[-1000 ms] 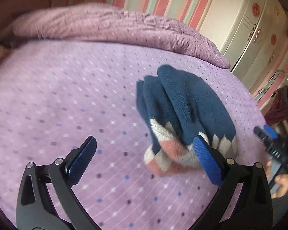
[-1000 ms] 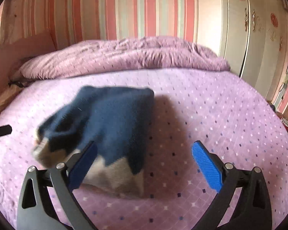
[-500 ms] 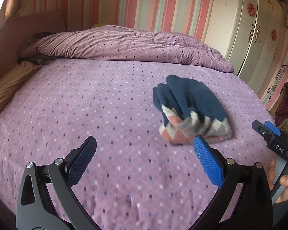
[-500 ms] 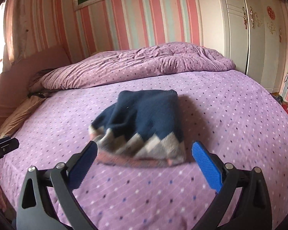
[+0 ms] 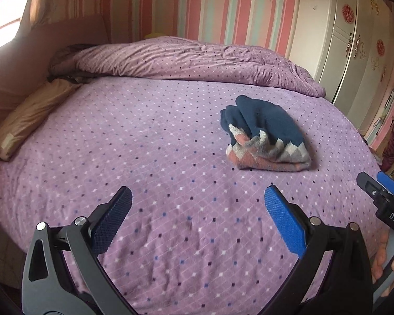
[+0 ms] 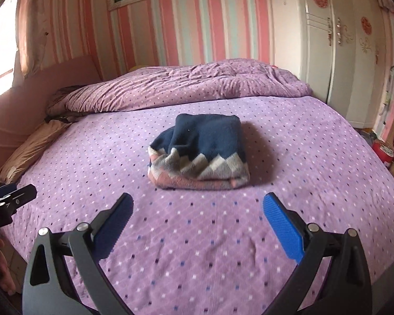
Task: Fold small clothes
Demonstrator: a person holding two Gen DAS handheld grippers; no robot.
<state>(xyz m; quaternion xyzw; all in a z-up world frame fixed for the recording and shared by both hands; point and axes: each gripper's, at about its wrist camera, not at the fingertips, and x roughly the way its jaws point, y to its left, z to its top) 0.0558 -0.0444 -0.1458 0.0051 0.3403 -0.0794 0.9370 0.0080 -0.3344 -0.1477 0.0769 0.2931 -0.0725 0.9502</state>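
- The knit sweater [image 6: 199,152], navy with a grey-and-pink zigzag hem, lies folded in a thick bundle on the purple dotted bed [image 6: 197,249], at 12 o'clock from the right gripper [image 6: 197,225] and at about 1 o'clock from the left gripper [image 5: 197,225].
- Both grippers hang empty above the bed, jaws spread wide.
- It looks soft, light and floppy with a grippy, fuzzy knit; its layers would likely slump if lifted.
- Best hold: pinch the pink hem edge or a corner through all its layers.

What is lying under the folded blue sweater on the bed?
The sweater lies directly on the purple dotted bedcover. Whether anything is between them cannot be seen, because the sweater covers that spot.
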